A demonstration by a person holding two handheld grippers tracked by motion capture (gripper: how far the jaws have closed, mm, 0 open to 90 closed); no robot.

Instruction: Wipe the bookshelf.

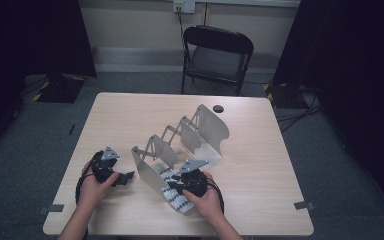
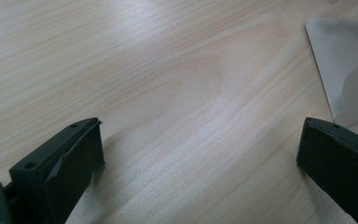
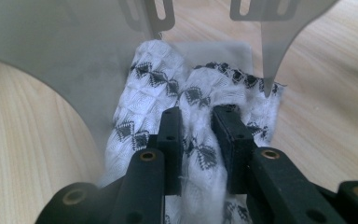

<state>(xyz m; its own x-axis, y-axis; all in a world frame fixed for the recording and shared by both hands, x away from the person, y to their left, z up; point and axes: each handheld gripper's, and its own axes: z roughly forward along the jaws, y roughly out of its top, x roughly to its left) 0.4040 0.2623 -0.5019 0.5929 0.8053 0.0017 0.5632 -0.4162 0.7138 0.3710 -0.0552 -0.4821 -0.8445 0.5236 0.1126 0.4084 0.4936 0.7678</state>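
Here the white cloth with the black diamond pattern (image 3: 186, 107) lies bunched at the near end of the folding metal rack (image 1: 180, 145), on its base between the near plate and the next one; your right gripper (image 3: 196, 116) has its jaws pinched onto a raised fold of that cloth, the pads pressing in from both sides with fabric bulging up between them. In the high view the right gripper (image 1: 187, 179) sits right over the cloth (image 1: 172, 192) at the rack's near corner, close to the table's front edge; your left gripper (image 1: 111, 172) rests well apart on the bare table (image 1: 260, 150), its jaws spread wide with nothing but wood grain between them, the rack's plate just off to one side in its own view.

The grip is what I'd watch; you seem to have only a ridge of the fabric, so a quick pull may slip it out or drag just one layer while the rest stays wedged. The pointed tip of the metal plate (image 3: 268, 70) hangs right at the cloth's far edge; pull toward it and the weave could snag there. The rack looks light and nothing holds it; if the cloth catches, the whole frame may slide or fold along with your hand, perhaps toward the table edge; your free left claw is not steadying it yet.
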